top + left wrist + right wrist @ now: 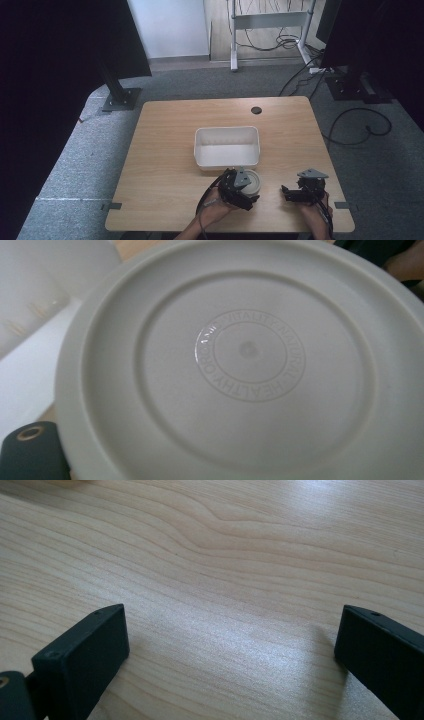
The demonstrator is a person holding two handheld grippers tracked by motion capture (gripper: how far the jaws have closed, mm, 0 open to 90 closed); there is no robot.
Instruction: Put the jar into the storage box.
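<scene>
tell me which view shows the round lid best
The left gripper view: the lid fills the frame, with its rings and embossed centre lettering clear. The high view shows it small, near the tub, partly hidden by the left tongs. The right gripper view looks at bare table.

The right hand-held gripper [230, 645] looks down along its two black jaws, which stand wide apart with nothing between them. Under them lies the pale tabletop [235, 560], its wavy wood grain plain and softly lit.
</scene>
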